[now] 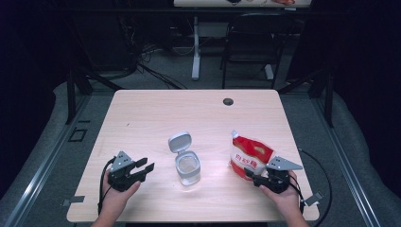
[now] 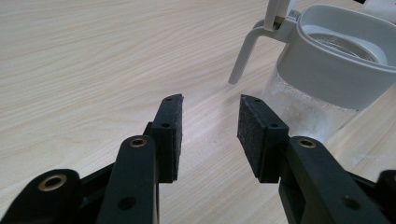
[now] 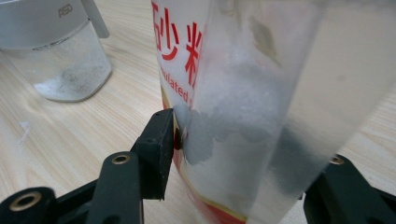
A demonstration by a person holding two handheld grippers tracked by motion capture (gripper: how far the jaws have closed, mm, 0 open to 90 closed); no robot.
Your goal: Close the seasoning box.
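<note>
A clear jar (image 1: 187, 168) with a grey collar stands at the table's middle, its flip lid (image 1: 180, 142) tipped open. A little white grain lies at the bottom of the jar (image 3: 60, 51). A red and white sugar bag (image 1: 250, 156) stands upright to its right. My right gripper (image 1: 250, 174) reaches around the bag's lower part. In the right gripper view the bag (image 3: 243, 70) sits between the widely spread jaws of this gripper (image 3: 233, 135); the left pad (image 3: 163, 140) just touches it, and the far pad is a blurred shadow behind the film. My left gripper (image 1: 147, 165) rests open and empty left of the jar (image 2: 327, 70).
The wooden table (image 1: 156, 109) has a round cable hole (image 1: 228, 101) near its far edge. Beyond it stand a chair (image 1: 250, 42) and a white desk leg (image 1: 196, 47). Cables trail from both grippers toward the near edge.
</note>
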